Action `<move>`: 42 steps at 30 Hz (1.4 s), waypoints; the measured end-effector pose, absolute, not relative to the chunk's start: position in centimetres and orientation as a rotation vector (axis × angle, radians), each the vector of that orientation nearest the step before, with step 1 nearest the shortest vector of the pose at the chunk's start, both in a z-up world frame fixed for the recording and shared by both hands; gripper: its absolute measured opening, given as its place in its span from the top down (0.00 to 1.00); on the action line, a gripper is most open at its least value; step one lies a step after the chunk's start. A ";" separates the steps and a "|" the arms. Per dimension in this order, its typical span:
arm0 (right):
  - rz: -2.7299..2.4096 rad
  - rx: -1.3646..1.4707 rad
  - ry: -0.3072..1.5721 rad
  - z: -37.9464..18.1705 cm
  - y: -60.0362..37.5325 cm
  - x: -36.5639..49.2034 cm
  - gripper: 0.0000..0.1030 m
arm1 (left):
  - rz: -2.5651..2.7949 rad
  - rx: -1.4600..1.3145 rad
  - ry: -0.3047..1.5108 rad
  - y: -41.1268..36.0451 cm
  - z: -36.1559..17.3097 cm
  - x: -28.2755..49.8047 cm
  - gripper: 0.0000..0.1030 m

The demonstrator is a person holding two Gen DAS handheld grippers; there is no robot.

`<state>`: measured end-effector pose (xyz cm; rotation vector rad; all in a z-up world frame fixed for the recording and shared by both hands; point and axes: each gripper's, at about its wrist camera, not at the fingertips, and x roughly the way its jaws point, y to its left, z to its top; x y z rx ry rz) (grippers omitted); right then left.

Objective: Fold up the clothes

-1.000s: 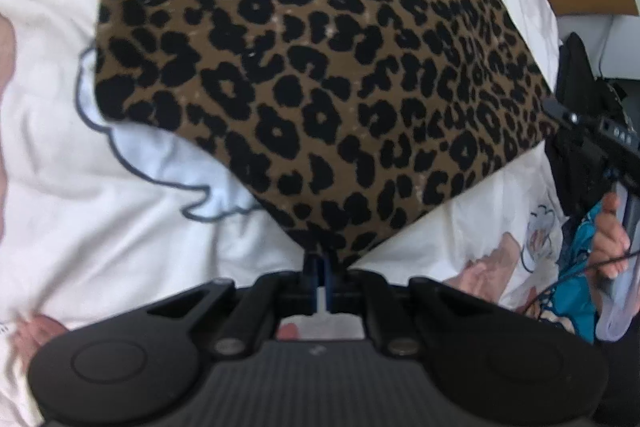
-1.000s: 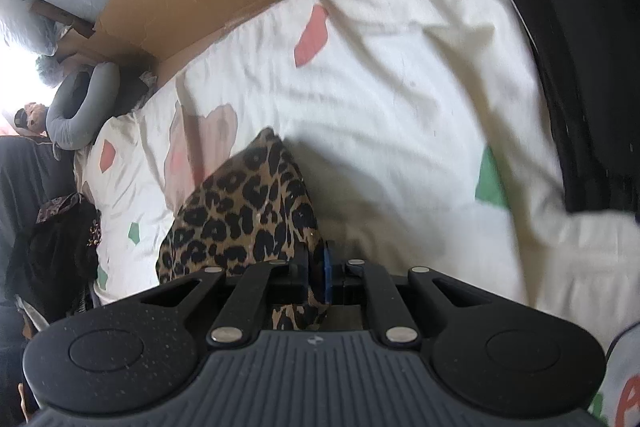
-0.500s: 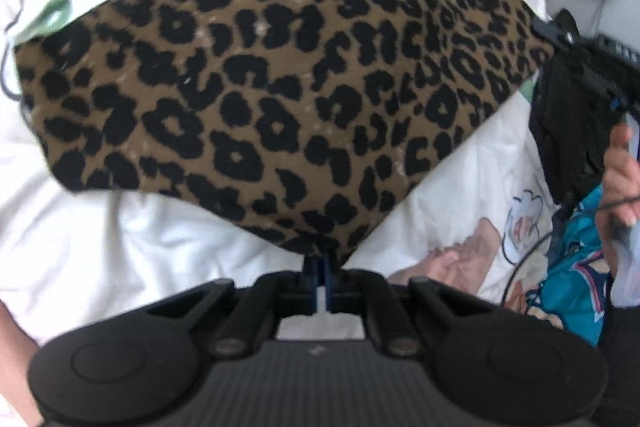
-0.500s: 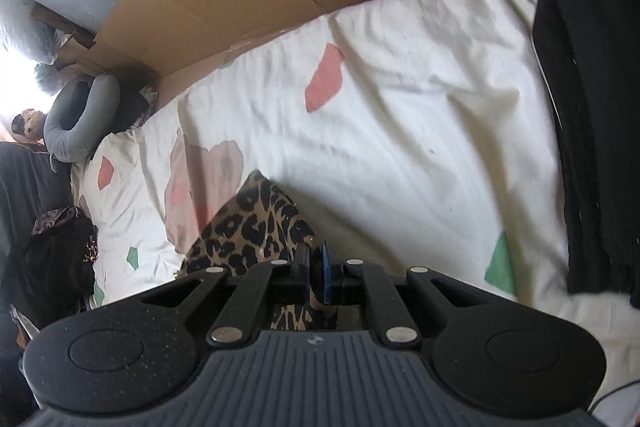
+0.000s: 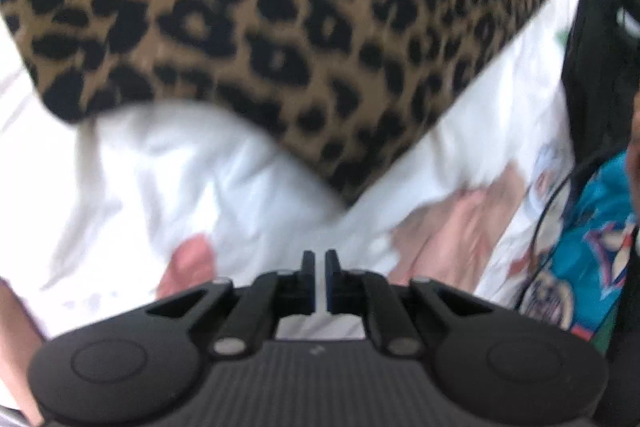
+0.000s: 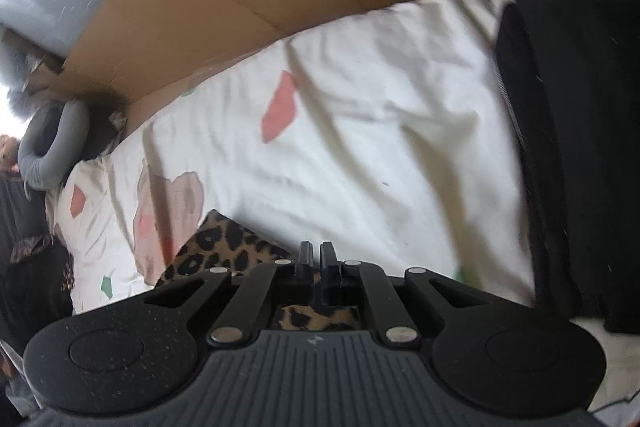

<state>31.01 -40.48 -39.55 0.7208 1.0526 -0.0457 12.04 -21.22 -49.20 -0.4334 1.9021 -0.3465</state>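
Leopard-print brown and black knit garment point(image 5: 280, 27) lies spread on the white bedsheet with pink patches point(image 5: 168, 179), its near corner now clear of the left gripper point(image 5: 319, 265), which pinched that corner a second ago; its jaws stand almost pressed together with nothing between them. The right gripper point(image 6: 317, 255) has let go too: jaws nearly together and empty, a corner of the print lying just beneath them.

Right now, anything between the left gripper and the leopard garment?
Nothing visible. Only bare white sheet lies between the left gripper and the nearest corner of the leopard garment.
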 end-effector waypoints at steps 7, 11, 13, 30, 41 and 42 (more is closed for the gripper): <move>-0.052 0.755 1.033 -40.1 -40.3 27.6 0.59 | -0.493 -0.283 1.708 -22.4 -44.2 15.3 0.63; -0.036 0.805 1.039 -40.6 -39.5 26.1 0.55 | -0.530 -0.197 1.548 -23.3 -41.2 18.8 0.44; -0.034 0.818 1.042 -40.8 -39.1 25.4 0.50 | -0.534 -0.152 1.474 -23.7 -40.0 20.6 0.41; 0.055 0.874 1.067 -40.9 -36.9 24.2 0.22 | -0.491 -0.024 1.342 -23.3 -39.4 29.4 0.27; -0.002 0.911 1.097 -42.6 -37.2 23.0 0.22 | -0.545 0.062 1.345 -23.8 -42.3 31.7 0.25; -0.006 0.927 1.099 -43.0 -37.3 22.7 0.22 | -0.537 0.042 1.344 -23.6 -42.5 31.9 0.25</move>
